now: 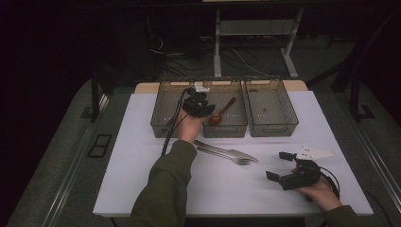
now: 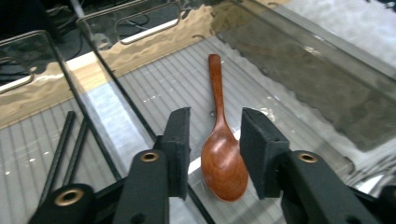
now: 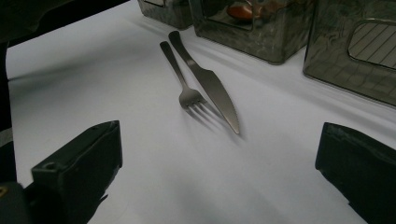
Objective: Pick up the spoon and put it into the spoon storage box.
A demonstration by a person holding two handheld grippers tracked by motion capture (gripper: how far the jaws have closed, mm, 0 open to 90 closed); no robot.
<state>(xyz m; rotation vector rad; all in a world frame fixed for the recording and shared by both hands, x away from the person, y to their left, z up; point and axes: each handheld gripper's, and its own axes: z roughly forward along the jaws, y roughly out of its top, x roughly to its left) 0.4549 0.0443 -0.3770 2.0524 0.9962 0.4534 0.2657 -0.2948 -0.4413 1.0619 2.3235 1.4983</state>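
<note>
A white surface stands in a dark room. Left gripper jaws part-open, straddling the wooden spoon unpressed; chopsticks at nine o'clock. Right gripper jaws wide, empty.

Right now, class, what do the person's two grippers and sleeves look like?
Both grippers are black with blocky, flat-faced fingers. The left gripper trails a black cable, and brass-coloured rings show on its arms. The right gripper carries a pale three-cornered plate and a looping black cable. The sleeves are olive green.
</note>
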